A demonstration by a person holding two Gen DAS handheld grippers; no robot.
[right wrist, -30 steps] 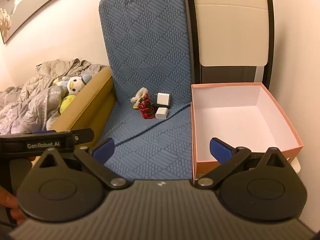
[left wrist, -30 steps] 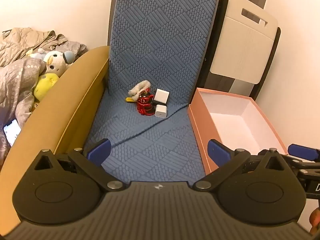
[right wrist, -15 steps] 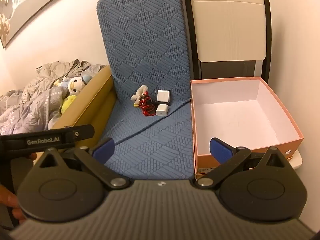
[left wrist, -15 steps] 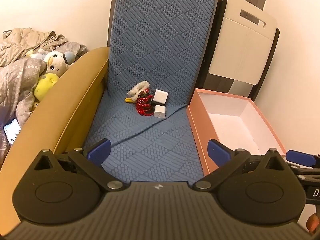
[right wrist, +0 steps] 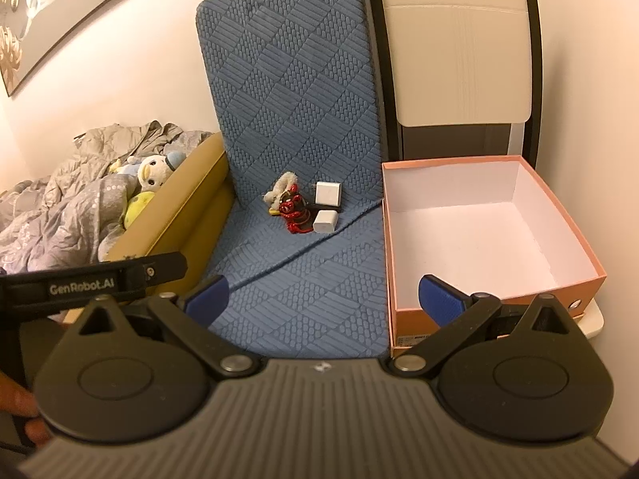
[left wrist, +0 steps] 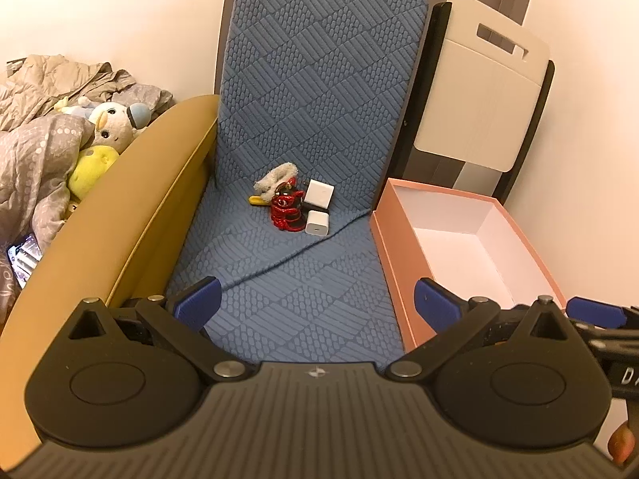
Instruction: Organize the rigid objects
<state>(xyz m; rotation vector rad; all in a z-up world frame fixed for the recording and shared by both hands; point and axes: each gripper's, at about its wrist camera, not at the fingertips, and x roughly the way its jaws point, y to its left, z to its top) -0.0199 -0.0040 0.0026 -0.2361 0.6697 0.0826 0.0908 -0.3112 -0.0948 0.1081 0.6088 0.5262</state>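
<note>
A small heap lies at the back of the blue quilted mat (left wrist: 295,279) (right wrist: 303,279): two white charger cubes (left wrist: 319,195) (right wrist: 328,193), a red charm with a coiled red cord (left wrist: 285,209) (right wrist: 293,209), a fluffy cream piece (left wrist: 275,173) (right wrist: 279,187) and a yellow bit (left wrist: 257,200). An open pink box (left wrist: 389,255) (right wrist: 389,239) with a white, bare inside stands right of the mat. My left gripper (left wrist: 315,299) and right gripper (right wrist: 323,293) hover over the mat's near end, both open and holding nothing, far from the heap.
A tan padded rail (left wrist: 120,231) (right wrist: 175,211) borders the mat on the left, with grey bedding and plush toys (left wrist: 104,131) (right wrist: 147,175) beyond. A folded white table (left wrist: 487,99) (right wrist: 459,52) leans on the wall behind the box. A phone (left wrist: 24,255) lies at far left.
Both grippers have drifted slightly, so the heap and box sit a little higher and farther in the views. Nothing on the mat has moved; both grippers stay open.
</note>
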